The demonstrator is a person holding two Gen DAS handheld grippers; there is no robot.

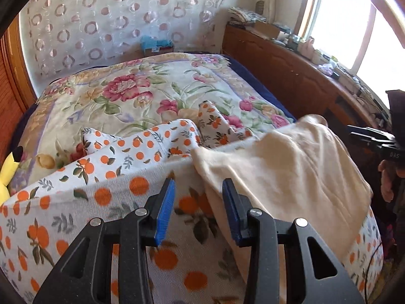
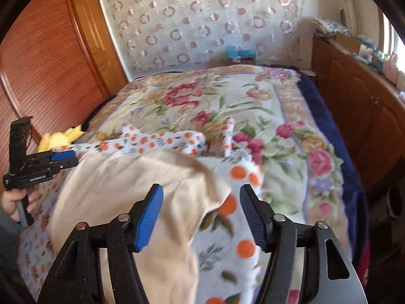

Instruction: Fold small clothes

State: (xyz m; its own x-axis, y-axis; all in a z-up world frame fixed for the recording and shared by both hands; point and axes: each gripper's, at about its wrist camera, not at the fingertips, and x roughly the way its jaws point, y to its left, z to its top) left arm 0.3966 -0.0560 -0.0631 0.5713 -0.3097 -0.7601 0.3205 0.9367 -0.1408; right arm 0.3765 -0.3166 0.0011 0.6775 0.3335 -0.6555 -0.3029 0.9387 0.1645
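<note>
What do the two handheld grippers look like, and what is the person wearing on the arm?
Both the left gripper and the right gripper have matte black linkage arms with silver pivot pins and two ribbed blue finger pads. Seen from the right wrist camera, the left gripper's black body carries small white lettering, too small to read. A grey sleeve shows at the left hand.

a bed point(image 2: 354, 197) carries a floral blanket point(image 1: 141, 93); on it lie an orange-print cloth point(image 1: 121, 190), a cream garment point(image 1: 278, 167) on that cloth, and a yellow plush toy point(image 1: 10, 169).
</note>
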